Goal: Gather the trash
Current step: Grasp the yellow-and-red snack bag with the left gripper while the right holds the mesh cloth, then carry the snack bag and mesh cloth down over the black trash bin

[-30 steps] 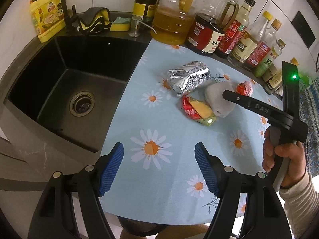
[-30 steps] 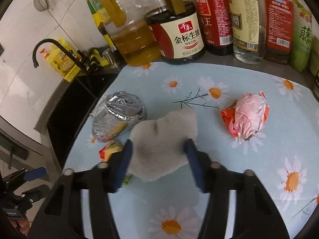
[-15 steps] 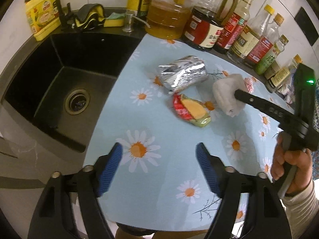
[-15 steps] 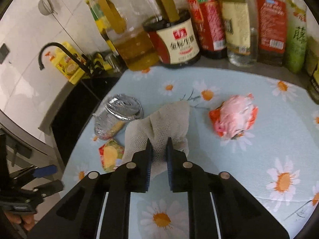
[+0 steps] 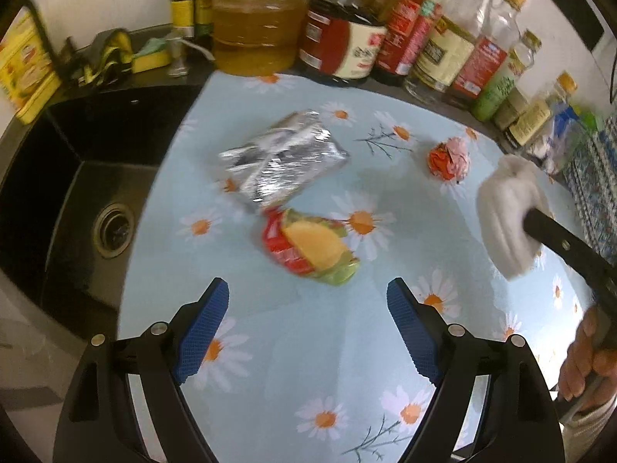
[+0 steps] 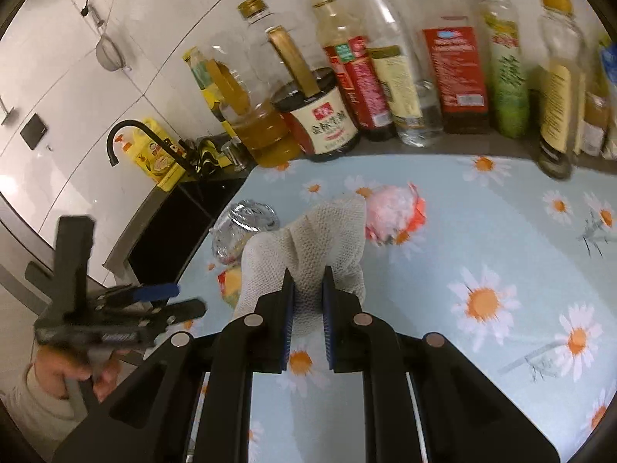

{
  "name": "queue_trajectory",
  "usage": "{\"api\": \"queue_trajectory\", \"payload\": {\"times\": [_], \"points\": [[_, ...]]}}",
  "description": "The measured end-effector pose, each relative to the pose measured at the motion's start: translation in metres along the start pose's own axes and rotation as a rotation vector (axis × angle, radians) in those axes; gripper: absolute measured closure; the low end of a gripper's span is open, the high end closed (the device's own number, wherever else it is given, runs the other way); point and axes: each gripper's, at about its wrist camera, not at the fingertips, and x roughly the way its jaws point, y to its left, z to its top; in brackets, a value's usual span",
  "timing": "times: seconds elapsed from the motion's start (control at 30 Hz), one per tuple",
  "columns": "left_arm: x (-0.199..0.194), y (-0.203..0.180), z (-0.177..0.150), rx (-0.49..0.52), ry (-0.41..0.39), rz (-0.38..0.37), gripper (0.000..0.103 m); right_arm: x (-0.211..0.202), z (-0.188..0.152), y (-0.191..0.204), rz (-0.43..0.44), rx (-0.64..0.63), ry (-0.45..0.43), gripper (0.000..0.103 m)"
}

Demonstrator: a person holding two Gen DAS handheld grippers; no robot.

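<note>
My right gripper is shut on a crumpled white paper towel and holds it above the daisy-print mat; the towel also shows in the left wrist view. My left gripper is open and empty, low over the mat's near edge. Ahead of it lie a red-yellow-green snack wrapper, a crumpled foil packet and a pink-orange wrapper ball. In the right wrist view the ball lies just beyond the towel, and the foil lies to its left.
A black sink lies left of the mat. Oil and sauce bottles line the back wall. A yellow detergent bottle and sponge sit behind the sink. The left gripper also shows in the right wrist view.
My right gripper closed on the paper towel, lifted it off the mat and carried it right. My left gripper moved forward toward the snack wrapper, still open.
</note>
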Motion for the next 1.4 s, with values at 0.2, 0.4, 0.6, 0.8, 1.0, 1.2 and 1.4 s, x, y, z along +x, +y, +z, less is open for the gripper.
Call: {"api": "queue_trajectory", "payload": {"times": [0.2,0.4,0.6,0.8,1.0,1.2,1.4], "points": [[0.029,-0.006,0.016,0.043,0.058,0.026,0.021,-0.02,-0.024,-0.015,-0.006,0.025,-0.002,0.088],[0.05,-0.007,0.027,0.056,0.09,0.048,0.023,-0.03,-0.042,-0.028,-0.01,0.056,0.008,0.088],[0.058,-0.008,0.029,0.069,0.092,0.07,0.038,-0.037,-0.052,-0.037,-0.014,0.07,0.014,0.088],[0.056,-0.014,0.026,0.097,0.091,0.068,0.043,-0.039,-0.052,-0.043,-0.01,0.079,0.008,0.088],[0.041,-0.011,0.018,0.095,0.07,0.047,0.043,-0.04,-0.052,-0.038,-0.014,0.074,0.003,0.088],[0.023,-0.01,0.007,0.116,0.044,0.004,0.043,-0.038,-0.059,-0.02,-0.025,0.068,0.001,0.088],[0.001,-0.003,-0.011,0.153,0.011,-0.054,0.043,-0.041,-0.07,0.004,-0.058,0.072,-0.015,0.088]]}}
